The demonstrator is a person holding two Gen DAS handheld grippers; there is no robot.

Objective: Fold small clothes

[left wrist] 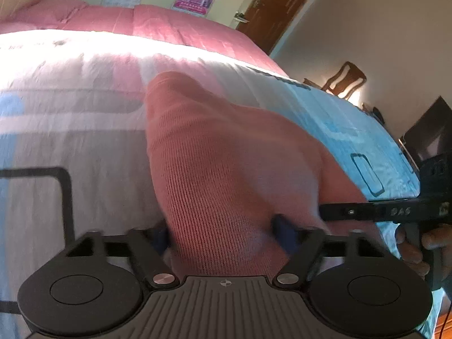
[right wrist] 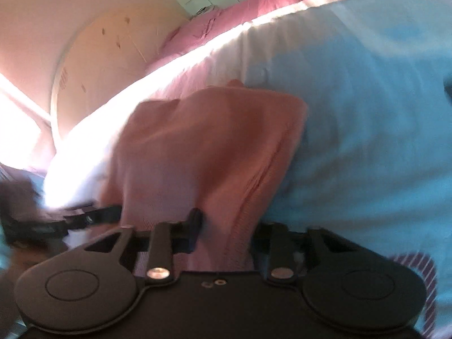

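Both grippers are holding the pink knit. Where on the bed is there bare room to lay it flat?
Bare sheet lies left of the pink knit, up to the pink blanket. The blue stretch to its right also looks bare. It is crowded near the right gripper and left gripper.

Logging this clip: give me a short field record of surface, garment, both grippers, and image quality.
surface: bed with white-and-blue cover
garment: pink knit, lifted at the near edge, far end on the bed
left gripper: shut on pink knit
right gripper: shut on pink knit
image quality: right wrist view motion-blurred
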